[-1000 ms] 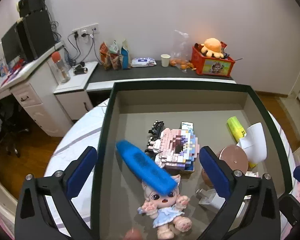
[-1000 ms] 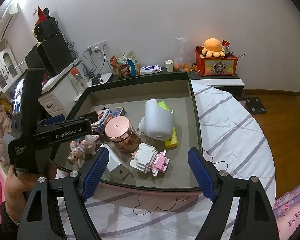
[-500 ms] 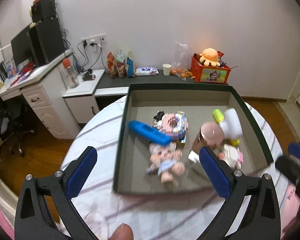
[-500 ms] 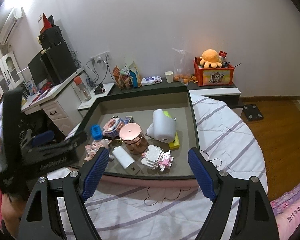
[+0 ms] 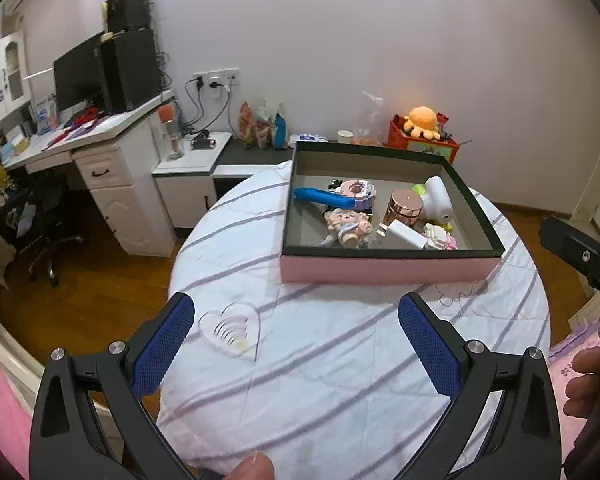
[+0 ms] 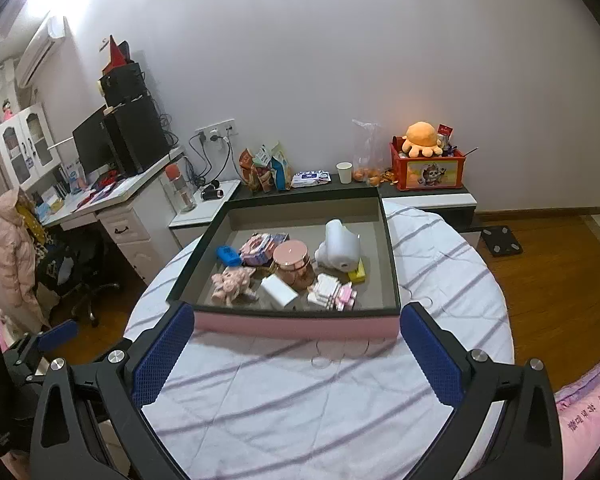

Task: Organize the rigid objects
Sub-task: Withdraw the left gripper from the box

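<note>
My right hand-held gripper [image 6: 294,354] has just spread wide, empty, with the pink box [image 6: 296,326] just ahead. My left hand-held gripper [image 5: 296,346] also gapes empty, the box [image 5: 384,270] farther ahead.

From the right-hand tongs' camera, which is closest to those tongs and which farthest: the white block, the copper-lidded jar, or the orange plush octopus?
1. White block: nearest, at the box's front, left of centre.
2. Copper-lidded jar: just behind the block, mid-box.
3. Orange plush octopus: farthest, in the red bin by the wall, to the right.

The right tongs stand open and empty.
</note>
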Demonstrator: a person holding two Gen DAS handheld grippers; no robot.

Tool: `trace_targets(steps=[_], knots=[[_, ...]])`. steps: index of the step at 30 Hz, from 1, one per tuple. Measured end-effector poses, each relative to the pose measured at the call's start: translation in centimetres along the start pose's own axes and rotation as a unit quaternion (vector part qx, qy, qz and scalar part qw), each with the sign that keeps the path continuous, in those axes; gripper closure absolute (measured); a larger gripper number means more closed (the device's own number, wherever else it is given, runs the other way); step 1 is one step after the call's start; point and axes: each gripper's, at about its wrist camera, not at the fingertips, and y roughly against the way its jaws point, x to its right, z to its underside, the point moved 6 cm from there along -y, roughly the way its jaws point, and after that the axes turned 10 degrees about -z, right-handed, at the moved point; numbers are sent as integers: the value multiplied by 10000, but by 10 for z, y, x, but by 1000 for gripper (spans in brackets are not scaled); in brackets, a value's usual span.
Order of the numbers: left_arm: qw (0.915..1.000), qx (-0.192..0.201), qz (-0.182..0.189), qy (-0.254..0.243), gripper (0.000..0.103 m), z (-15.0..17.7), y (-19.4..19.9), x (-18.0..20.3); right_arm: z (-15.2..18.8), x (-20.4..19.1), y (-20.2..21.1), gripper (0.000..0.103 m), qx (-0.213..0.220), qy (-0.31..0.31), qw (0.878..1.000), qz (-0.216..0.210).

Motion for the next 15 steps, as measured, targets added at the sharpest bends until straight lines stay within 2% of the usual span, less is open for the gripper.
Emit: trace_targets(steps=[15], knots=[[9973,722,-116,-96,0,21,81,8,40,-18,73,0,284,149,9990,299]])
